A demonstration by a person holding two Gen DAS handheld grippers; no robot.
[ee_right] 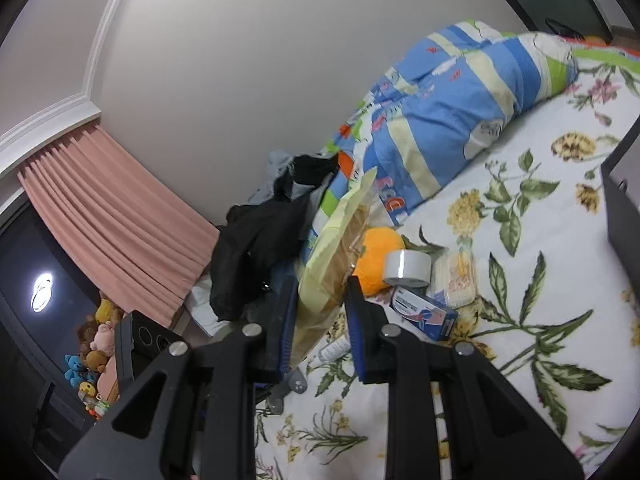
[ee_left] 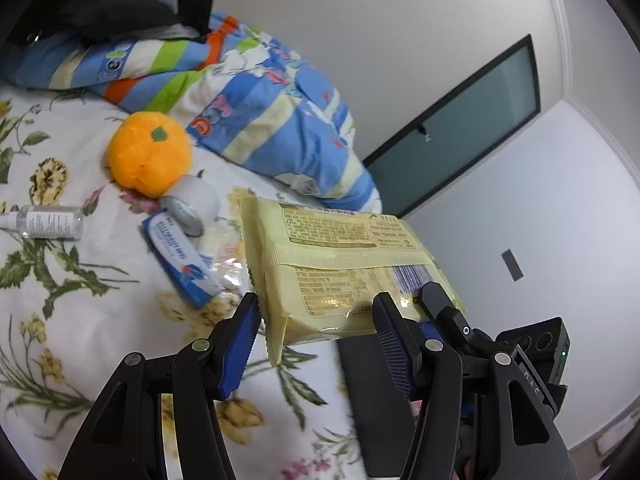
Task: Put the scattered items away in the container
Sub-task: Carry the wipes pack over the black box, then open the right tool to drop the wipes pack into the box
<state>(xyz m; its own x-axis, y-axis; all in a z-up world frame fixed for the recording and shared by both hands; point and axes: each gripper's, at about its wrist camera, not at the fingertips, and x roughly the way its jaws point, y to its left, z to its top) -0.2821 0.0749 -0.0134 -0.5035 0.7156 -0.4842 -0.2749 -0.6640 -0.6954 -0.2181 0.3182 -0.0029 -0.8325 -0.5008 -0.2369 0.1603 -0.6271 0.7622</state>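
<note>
Grip status first: your right gripper [ee_right: 320,312] is clamped on the yellow snack packet [ee_left: 336,264], its blue-padded fingers [ee_right: 362,332] pressed against both faces of the wrapper, which stands edge-on between them in the right wrist view. Your left gripper [ee_left: 316,336] has its fingers spread apart around the near end of that same packet; from the left wrist view you can see the left pad just beside the wrapper's crimped edge, but whether either pad actually touches cannot be told. You hold the packet lifted above the floral bedsheet [ee_left: 80,320], printed back side up with the barcode toward the right gripper. Remaining scattered items lie on the sheet beyond it: an orange plush fruit [ee_left: 150,154], a white tape roll [ee_left: 194,206] touching the plush, a blue-and-white box [ee_left: 180,260] just beside the tape, a clear bag of small pale items [ee_right: 456,280] next to the box, and a clear spray bottle [ee_left: 50,222] lying on its side, well apart to the left. A dark container [ee_right: 620,216] shows at the right edge of the right wrist view, resting on the sheet; its interior is out of sight. A striped blue quilt [ee_left: 280,120] and a heap of dark clothing [ee_right: 260,248] lie bundled along the wall.
</note>
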